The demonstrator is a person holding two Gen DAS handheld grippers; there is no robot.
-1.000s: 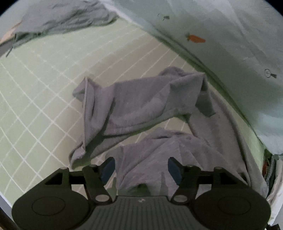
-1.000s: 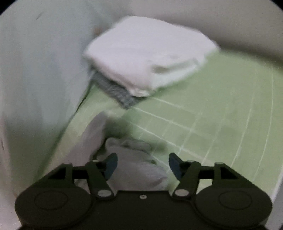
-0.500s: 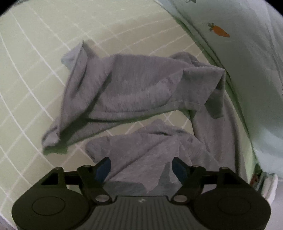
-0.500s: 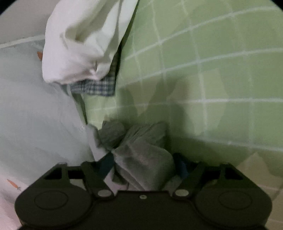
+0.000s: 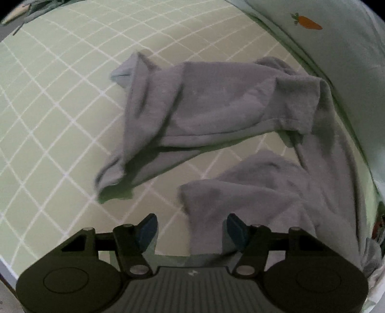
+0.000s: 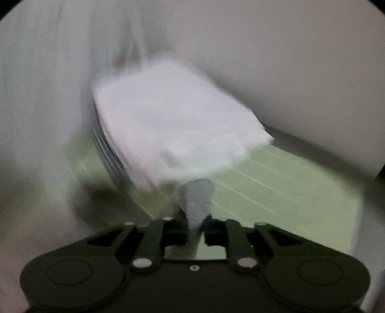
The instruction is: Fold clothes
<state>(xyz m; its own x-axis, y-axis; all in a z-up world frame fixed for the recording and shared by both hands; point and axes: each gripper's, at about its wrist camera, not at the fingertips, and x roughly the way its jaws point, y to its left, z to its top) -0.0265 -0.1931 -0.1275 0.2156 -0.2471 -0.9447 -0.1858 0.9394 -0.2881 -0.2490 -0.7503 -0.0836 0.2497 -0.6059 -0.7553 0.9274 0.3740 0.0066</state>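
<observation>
A crumpled grey garment lies on the green checked bed sheet, with one part spread across the middle and another bunched lower right. My left gripper is open, and a fold of the grey cloth lies between its blue pads without being pinched. My right gripper is shut on a bunch of the same grey cloth, lifted off the sheet. The right wrist view is blurred by motion.
A pale quilt with a carrot print runs along the right side. A folded white stack on a checked cloth sits on the sheet ahead of the right gripper, by a pale wall. Another grey cloth lies far left.
My right gripper has closed on the grey cloth and swung up from the sheet. My left gripper shifted left over the lower bunch and stays open.
</observation>
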